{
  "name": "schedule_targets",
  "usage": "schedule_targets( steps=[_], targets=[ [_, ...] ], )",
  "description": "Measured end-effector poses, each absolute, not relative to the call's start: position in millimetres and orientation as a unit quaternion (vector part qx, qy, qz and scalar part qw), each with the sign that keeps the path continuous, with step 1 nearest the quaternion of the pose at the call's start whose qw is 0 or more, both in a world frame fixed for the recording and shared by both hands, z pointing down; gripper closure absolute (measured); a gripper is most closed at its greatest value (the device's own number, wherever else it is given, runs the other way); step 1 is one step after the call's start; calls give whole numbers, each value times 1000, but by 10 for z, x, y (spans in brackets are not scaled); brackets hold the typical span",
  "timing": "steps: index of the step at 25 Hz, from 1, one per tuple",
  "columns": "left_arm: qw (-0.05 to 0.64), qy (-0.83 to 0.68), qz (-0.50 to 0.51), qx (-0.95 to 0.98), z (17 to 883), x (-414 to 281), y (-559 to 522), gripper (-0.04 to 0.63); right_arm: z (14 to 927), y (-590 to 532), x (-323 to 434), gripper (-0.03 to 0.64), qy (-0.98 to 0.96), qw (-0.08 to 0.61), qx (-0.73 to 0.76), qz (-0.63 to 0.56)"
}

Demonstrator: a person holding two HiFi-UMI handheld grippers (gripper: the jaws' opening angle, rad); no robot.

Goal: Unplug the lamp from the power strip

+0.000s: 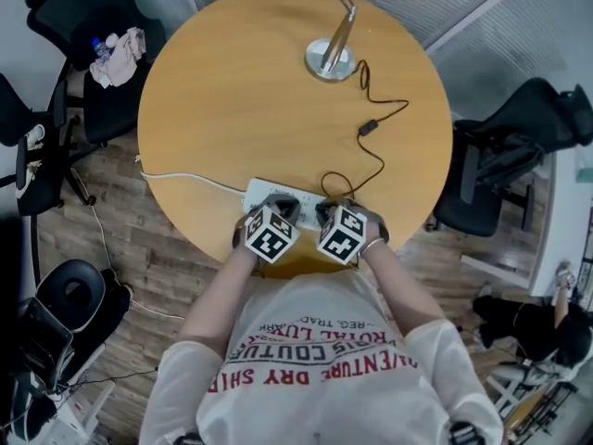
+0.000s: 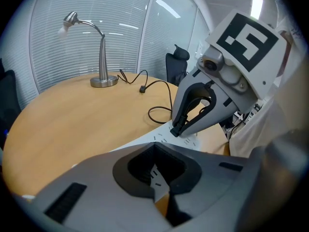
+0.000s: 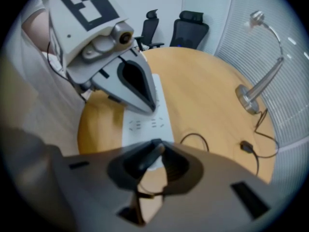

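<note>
Round wooden table [image 1: 241, 100] sits centre, black office chairs [image 1: 519, 142] flanking it left and right, plank floor [image 1: 130, 239] beneath, slatted blinds [image 2: 53, 57] behind.

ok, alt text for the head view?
From above, a person holds the left gripper and right gripper side by side over a white power strip at the near edge of a round wooden table. A lamp stands at the far side, its black cord trailing back to the strip.

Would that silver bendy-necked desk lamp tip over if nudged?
Probably not easily: the silver gooseneck lamp stands on a broad, flat round base. Its head overhangs on a long neck, so a high push might rock it. Its thin black cord would likely trail limply.
</note>
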State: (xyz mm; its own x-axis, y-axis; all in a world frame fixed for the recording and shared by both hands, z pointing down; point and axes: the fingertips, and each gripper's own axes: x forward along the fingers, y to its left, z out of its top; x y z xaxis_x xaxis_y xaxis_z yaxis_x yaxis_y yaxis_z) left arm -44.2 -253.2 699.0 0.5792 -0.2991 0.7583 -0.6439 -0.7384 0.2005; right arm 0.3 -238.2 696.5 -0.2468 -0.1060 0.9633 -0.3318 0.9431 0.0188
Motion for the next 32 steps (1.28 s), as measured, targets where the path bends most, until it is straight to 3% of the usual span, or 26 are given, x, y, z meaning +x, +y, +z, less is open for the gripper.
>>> schedule_targets(
  steps=[4,22,26,32],
  targets=[
    [264,-276,361,851,6991,-451,-2565,569,6942,-2386,-17,538,-780,605,136,82],
    [244,-284,356,856,6968,-419,-2616,569,6844,-2343,-4,548,-771,623,108,76],
    [220,-289,363,858,6979,-403,-2611,569,6406,-2514,-96,548,-802,573,129,107],
    [230,-296,363,853,7011,-404,-2593,569,6132,-2751,-23,547,-806,566,142,98]
  ],
)
